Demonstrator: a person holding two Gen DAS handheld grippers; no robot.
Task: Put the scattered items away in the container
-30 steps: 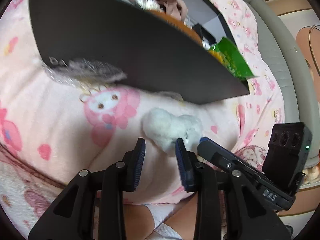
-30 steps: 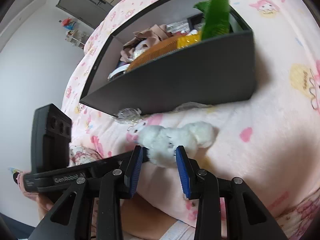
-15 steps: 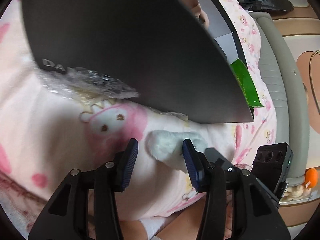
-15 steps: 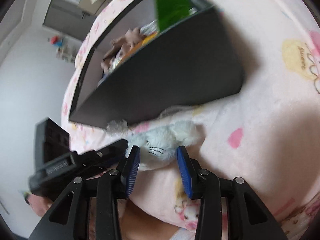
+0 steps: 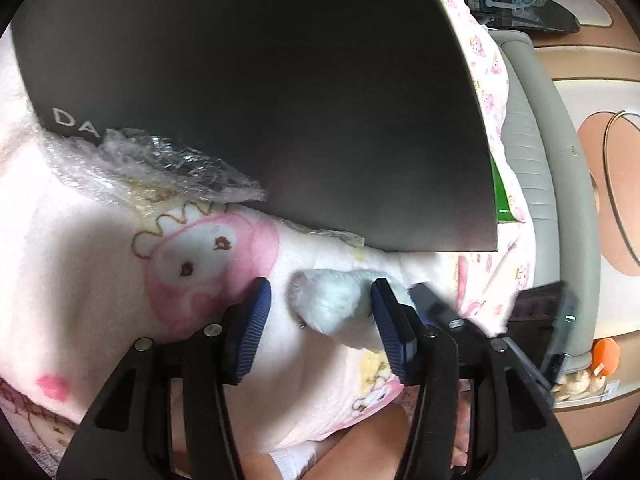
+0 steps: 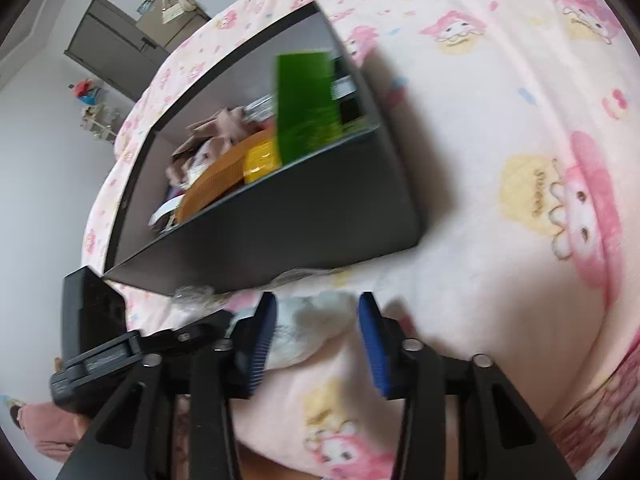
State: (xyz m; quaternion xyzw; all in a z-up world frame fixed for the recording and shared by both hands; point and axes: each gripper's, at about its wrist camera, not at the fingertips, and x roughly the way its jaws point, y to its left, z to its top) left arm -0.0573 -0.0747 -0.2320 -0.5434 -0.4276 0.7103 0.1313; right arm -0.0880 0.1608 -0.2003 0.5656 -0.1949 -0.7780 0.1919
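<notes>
While both tongs gaped (left (image 5: 320,320), right (image 6: 316,336)), the plush toy (image 6: 308,332) lay crosswise between the right's pads.

Both wrist views look forward, close over the blanket (image 5: 100,272), sharing the black box (image 5: 280,100) (image 6: 300,232) ahead.

Left claw (image 5: 320,332), right claw (image 6: 316,340) — black frames, silver screws, ribbed blue pads; bare skin below.

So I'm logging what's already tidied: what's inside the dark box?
Inside the dark box: green packet, yellow item, orange comb, brownish cloth. Anything beneath is covered.
</notes>
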